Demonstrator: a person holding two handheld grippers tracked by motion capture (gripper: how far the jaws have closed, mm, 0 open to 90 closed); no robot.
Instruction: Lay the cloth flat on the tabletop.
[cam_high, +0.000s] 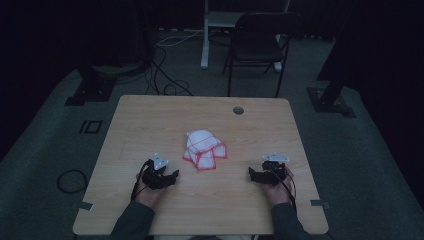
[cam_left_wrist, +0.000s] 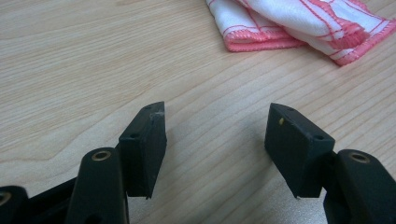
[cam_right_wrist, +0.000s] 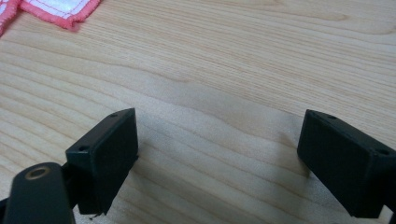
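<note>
Cloth: a white cloth (cam_high: 202, 149) with pink edges lies crumpled in the middle of the desk (cam_high: 150, 120). It is folded over itself in a small heap.
Cloth up close: in the left gripper view the cloth (cam_left_wrist: 299, 23) lies at the top, ahead of the jaws and a bit to one side. In the right gripper view just a pink corner of the cloth (cam_right_wrist: 60, 9) shows at the top left.
Left gripper: the left gripper (cam_high: 172, 176) is down by the near side of the desk, near the cloth but not touching it. Its jaws are apart with bare wood between them (cam_left_wrist: 217, 135). It holds nothing.
Right gripper: the right gripper (cam_high: 251, 174) is on the other side of the cloth, farther from it. Its jaws are wide apart over bare wood (cam_right_wrist: 219, 154). It holds nothing.
Hands: one hand holds each gripper, and dark sleeves come in from the bottom.
Chair: a dark chair (cam_high: 257, 42) stands on the floor behind the desk.
</note>
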